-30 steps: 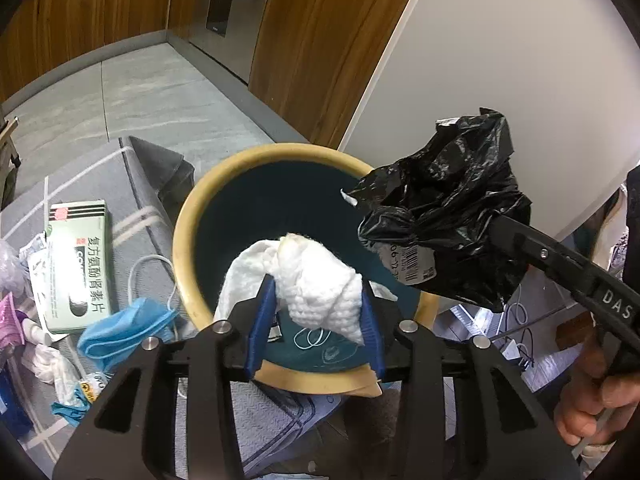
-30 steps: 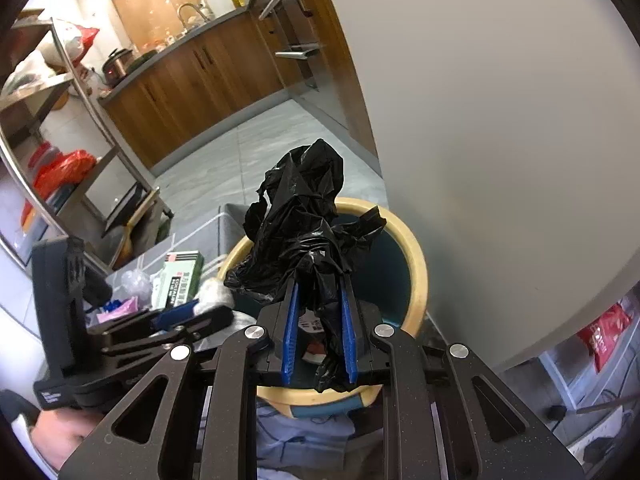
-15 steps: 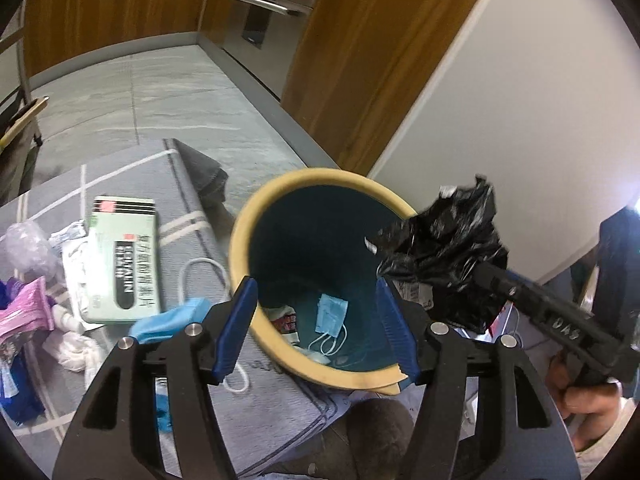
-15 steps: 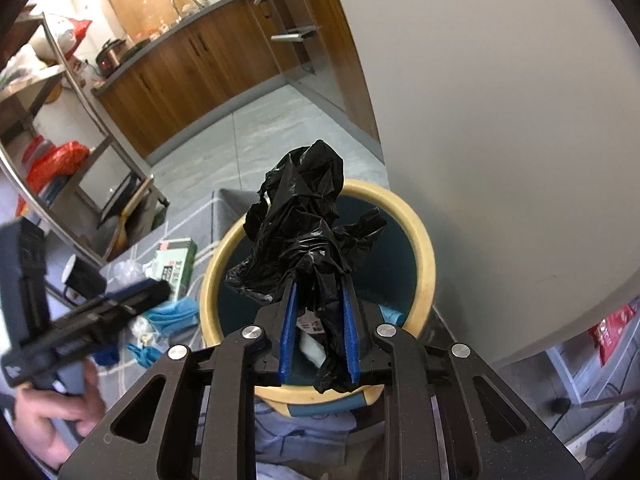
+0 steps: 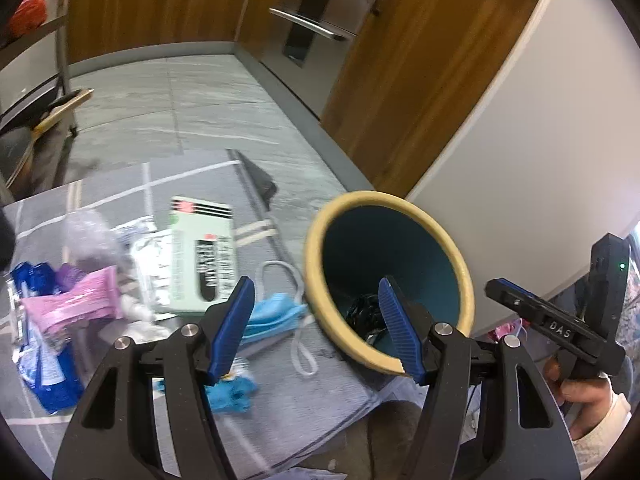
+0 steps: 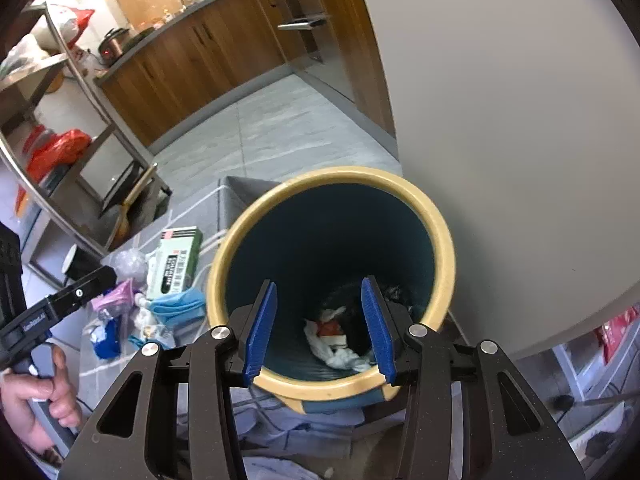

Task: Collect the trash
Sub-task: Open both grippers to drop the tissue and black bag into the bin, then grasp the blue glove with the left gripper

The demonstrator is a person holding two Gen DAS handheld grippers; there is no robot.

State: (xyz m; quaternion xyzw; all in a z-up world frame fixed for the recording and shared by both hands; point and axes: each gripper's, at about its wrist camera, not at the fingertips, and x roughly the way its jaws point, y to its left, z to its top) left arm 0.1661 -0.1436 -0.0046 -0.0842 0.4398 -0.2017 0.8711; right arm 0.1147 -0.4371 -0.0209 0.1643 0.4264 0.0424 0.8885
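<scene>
Wooden cabinets (image 6: pixel 188 60), grey tiled floor (image 5: pixel 168 112)

Bin (image 6: pixel 444 248) yellow-rimmed, teal inside; mask (image 5: pixel 272 316) blue; box (image 5: pixel 200 256) pale green.

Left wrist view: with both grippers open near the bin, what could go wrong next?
1. The blue face mask has a white ear loop trailing by the yellow-rimmed teal bin; it may snag.
2. The left gripper might grab the green-white medicine box together with neighbouring wrappers.
</scene>
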